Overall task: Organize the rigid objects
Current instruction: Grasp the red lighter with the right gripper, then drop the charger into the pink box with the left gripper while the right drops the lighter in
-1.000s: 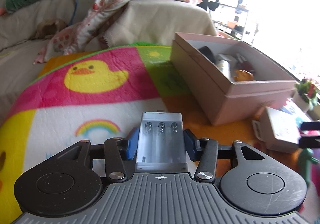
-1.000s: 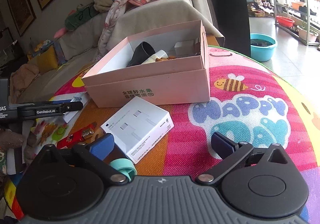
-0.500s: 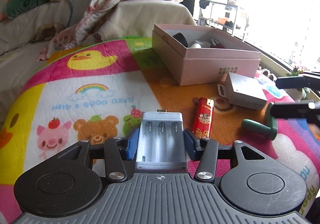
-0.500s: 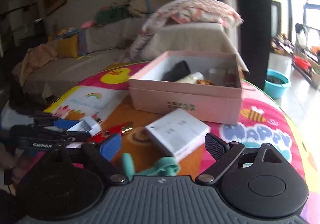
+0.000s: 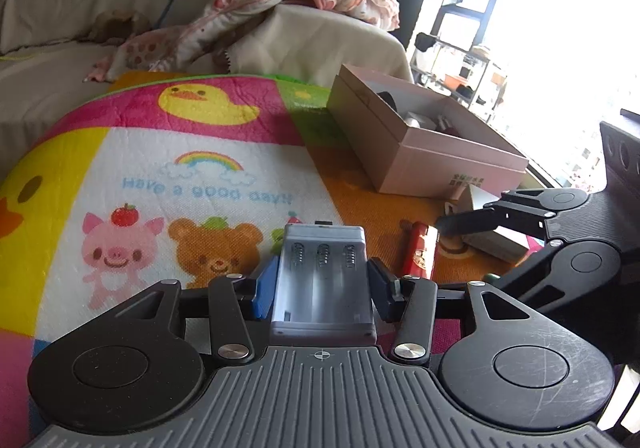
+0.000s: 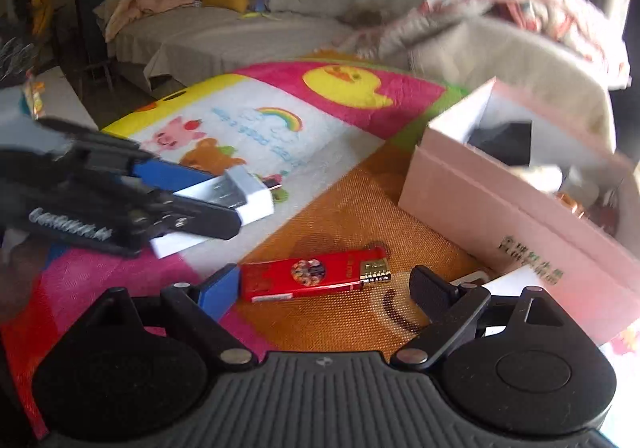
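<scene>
left gripper (image 5: 322,280) clamped on a grey plastic three-slot battery holder (image 5: 324,272), blue and black pads pressed to its long sides, held above the bright cartoon-print play mat (image 5: 192,184). right gripper (image 6: 324,288) spread wide with nothing between the pads, low over a flat red lighter with a gold metal top (image 6: 314,277), which lies on the orange patch of the mat. open pink cardboard box (image 5: 424,152) at 1 o'clock from the left gripper, already holding a few items; same box at 2 o'clock from the right gripper. white rectangular carton (image 5: 496,238) just beside the box's near wall.

likely risks from here:
- holder pinched only along smooth side walls, so a tilt on the way to the box could let it slide out forward.
- box wall stands tall; a low approach could clip the rim and push the light box across the mat.
- lighter lies crosswise to the open pads and flat on soft fabric; closing without turning could pinch fabric or skid it away.
- both tools close together near 3 o'clock of the left view, so crossing paths could knock them together.
</scene>
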Demonstrator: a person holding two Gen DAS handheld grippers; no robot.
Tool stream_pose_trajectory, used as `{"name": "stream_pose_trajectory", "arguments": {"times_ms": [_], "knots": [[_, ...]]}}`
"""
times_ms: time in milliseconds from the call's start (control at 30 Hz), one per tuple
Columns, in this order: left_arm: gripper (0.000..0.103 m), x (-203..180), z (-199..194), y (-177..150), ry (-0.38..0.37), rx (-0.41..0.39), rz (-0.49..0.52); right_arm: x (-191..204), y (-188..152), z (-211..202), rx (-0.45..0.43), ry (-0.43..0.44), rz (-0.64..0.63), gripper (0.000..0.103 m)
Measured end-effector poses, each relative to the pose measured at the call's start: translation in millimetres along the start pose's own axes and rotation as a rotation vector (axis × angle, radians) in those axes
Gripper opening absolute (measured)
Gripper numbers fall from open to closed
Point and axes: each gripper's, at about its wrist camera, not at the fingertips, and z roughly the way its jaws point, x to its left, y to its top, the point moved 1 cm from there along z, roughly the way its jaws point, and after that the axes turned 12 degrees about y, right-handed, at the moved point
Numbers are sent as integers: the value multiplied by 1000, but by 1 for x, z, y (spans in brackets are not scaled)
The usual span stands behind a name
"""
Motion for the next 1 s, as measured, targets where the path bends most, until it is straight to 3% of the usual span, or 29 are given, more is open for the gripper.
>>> {"name": "stream_pose_trajectory", "arguments": {"times_ms": [100,200,367,567,633,833,1000], "knots": [[53,4,-1,-1,-17,-3,-23,-4,2,1,-6,15,34,84],[53,3,-4,-5,-14,-13,-19,7,-3,-8,-10,-2,3,83],[53,-17,-10,-12,34,-36,114,17,-21,-36,-44,-79,-31,83],[53,-40,-9,-14,135,-23,244,4,-44,-77,-97,-168,82,83],[53,-43,-11,-15,149,-12,242,0,-52,-87,-110,-199,117,83],[53,-45,-21,-14,33,-15,204,-13,-71,-107,-139,-243,194,83],[53,-67,-33,43,-34,-133,223,-13,-57,-136,-263,-305,145,83]]}}
